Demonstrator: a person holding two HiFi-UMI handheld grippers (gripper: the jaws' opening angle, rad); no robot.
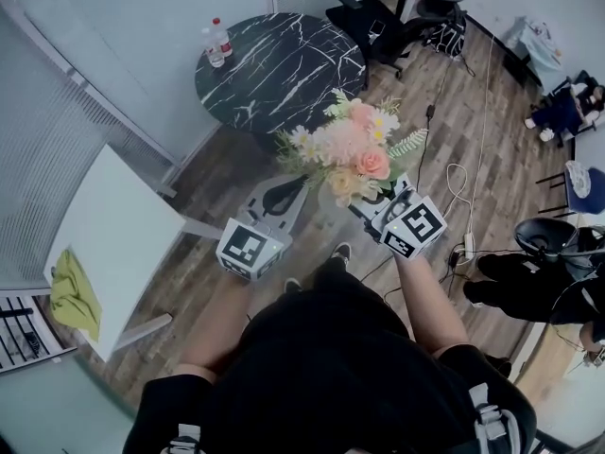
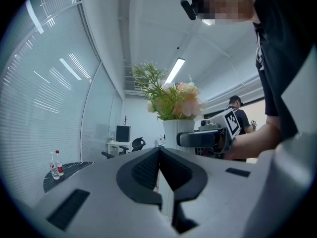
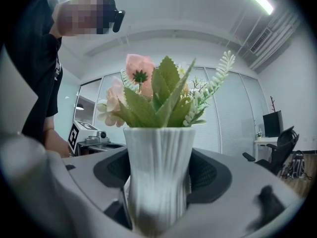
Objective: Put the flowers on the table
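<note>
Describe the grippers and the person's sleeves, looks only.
Both the left gripper and right gripper have pale grey moulded bodies with black textured pads on the fingers. Each carries a white cube printed with black square markers. The person wears a black short-sleeved top.

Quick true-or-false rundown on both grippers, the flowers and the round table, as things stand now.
1. The right gripper is clamped on the white vase. True.
2. The left gripper grips the vase too. False: it is shut on nothing, beside the vase.
3. The flowers stand on the round black table. False: they are held in the air, short of it.
4. Two bottles stand on that table. True.
</note>
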